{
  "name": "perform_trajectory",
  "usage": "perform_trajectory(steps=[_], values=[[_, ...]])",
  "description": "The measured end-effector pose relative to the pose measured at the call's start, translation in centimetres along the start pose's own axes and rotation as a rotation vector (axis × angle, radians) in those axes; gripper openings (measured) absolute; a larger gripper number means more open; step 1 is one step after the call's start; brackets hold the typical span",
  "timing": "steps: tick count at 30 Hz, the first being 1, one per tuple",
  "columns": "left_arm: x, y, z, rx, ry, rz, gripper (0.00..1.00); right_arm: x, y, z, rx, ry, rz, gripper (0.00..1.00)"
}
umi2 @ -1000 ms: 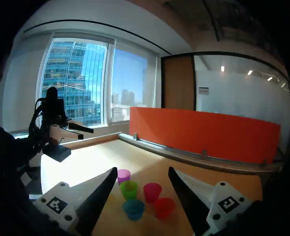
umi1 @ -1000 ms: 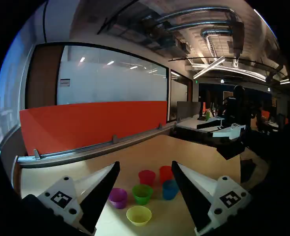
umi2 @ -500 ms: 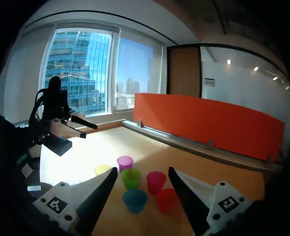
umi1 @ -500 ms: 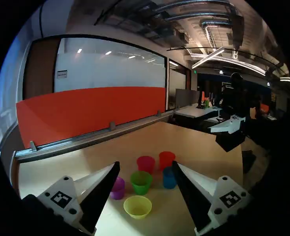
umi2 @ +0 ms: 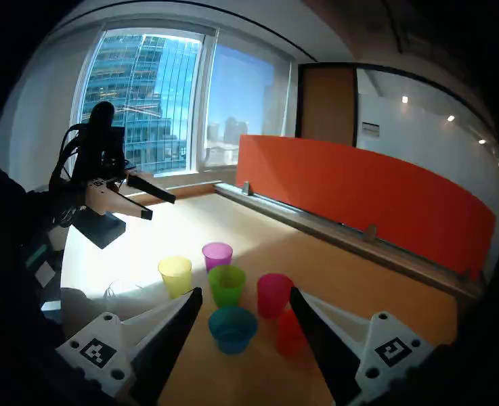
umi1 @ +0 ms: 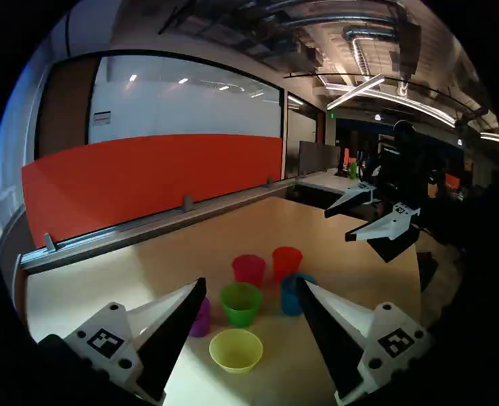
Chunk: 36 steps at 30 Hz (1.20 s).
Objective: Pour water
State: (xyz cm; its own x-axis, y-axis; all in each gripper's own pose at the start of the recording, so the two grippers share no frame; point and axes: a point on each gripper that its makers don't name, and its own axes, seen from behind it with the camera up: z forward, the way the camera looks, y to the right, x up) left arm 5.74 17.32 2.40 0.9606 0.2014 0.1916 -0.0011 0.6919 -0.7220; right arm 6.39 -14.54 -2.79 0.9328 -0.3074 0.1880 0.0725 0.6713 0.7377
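This is an open-plan office, high up in a city. A long wooden desk ends at an orange partition set on a metal rail, with a frosted glass wall behind. Bare ducts and strip lights run overhead, and more desks stand farther back. Large windows face glass towers.

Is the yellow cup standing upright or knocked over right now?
Upright: the yellow cup stands on its base on the table, open rim facing up.
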Motion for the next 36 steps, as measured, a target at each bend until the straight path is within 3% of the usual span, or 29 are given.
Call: perform_trajectory(steps=[12,36], values=[[-2.7,0.0,1.6,-0.013,-0.054,0.008,0.97,-3.7,-0.3,2.1,0.017,-0.067,-0.006,1.0],[-5.1,0.0,3.6,-0.024,-0.111,0.021,0.97,-9.5,-1.5,5.5,0.049,-0.17,-0.002,1.0]])
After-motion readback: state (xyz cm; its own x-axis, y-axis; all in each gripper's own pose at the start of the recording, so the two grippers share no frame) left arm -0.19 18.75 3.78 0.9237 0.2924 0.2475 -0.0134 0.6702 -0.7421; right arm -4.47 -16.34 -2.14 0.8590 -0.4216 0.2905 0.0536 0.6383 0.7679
